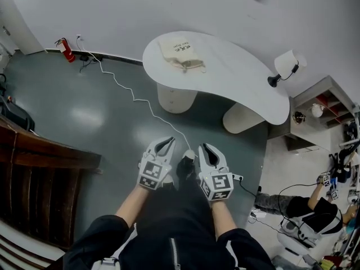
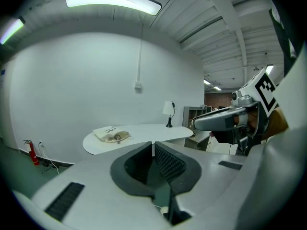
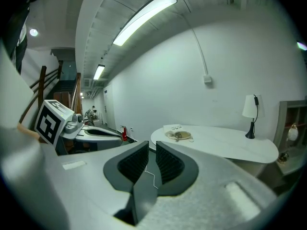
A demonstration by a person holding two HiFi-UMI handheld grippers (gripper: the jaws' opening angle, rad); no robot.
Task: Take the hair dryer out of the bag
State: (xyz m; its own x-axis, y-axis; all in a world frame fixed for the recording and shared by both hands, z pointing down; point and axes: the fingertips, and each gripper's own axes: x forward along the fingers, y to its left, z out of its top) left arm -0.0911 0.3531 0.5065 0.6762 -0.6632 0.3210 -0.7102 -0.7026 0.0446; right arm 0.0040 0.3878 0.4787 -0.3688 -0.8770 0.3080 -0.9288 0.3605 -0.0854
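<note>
At the upper left one red extinguisher [image 1: 66,49] stands by the wall, and a thin white cable [image 1: 135,97] snakes across the glossy grey floor [image 1: 73,117]. Low centre, two white plastic grippers sit side by side, the left gripper [image 1: 166,142] and the right gripper [image 1: 205,147]. Their ribbed black pads [image 2: 168,163] are pressed together on nothing. Above them one cream cloth bag [image 1: 181,52], bunched at its drawstring, lies on the smooth, white, kidney-shaped table [image 1: 242,83]. The dryer does not show. One white-shaded lamp [image 1: 288,66] stands at the table's right end.
</note>
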